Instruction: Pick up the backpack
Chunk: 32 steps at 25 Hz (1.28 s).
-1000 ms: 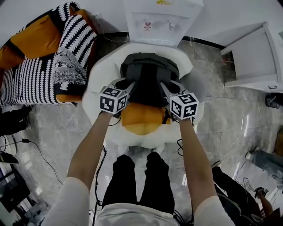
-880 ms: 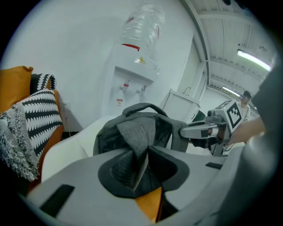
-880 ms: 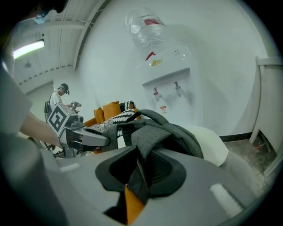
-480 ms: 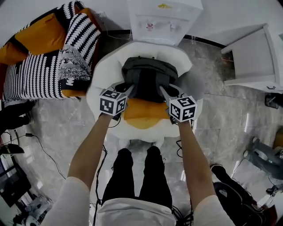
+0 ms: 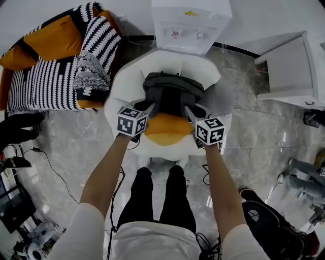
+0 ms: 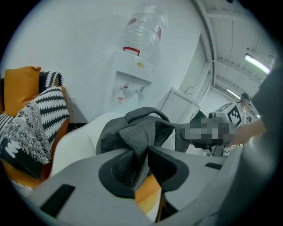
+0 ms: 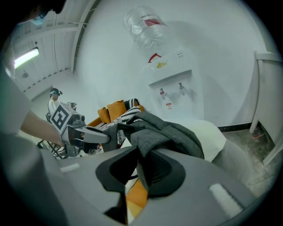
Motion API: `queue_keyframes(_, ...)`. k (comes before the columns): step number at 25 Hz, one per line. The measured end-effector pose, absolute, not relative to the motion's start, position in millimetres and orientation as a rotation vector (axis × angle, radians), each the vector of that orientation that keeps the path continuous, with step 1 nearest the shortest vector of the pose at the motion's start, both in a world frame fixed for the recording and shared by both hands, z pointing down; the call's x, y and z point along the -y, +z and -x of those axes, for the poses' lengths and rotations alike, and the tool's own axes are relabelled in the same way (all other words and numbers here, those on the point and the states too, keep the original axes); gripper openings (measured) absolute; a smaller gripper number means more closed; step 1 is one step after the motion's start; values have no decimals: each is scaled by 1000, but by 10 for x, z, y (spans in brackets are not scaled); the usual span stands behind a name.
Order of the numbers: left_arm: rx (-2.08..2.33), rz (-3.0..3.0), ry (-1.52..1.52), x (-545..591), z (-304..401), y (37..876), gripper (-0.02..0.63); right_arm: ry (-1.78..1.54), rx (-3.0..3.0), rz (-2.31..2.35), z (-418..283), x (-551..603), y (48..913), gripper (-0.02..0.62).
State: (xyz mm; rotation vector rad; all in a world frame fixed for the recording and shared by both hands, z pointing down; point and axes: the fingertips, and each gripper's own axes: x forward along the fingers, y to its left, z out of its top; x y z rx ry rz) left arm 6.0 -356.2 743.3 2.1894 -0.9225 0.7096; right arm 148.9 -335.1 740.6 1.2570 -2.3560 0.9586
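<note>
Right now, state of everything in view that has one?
backpack: bunched, pinched at both sides, over the white chair.
left gripper: shut on backpack fabric.
right gripper: shut on backpack fabric.
water bottle: seated upside down on the dispenser.

Glossy grey marble-tile floor (image 5: pixel 66 147); white water dispenser (image 5: pixel 190 23) against plain white wall (image 5: pixel 264 15); orange sofa (image 5: pixel 48 41) under black-and-white striped blanket (image 5: pixel 43 86).
</note>
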Motion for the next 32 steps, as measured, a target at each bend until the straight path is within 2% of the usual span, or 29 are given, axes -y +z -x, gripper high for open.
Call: queue_keyframes(32, 935, -2255, 740, 3166, 37, 6711, 60, 947, 2363, -1251, -1501, 2953, 6810, 63)
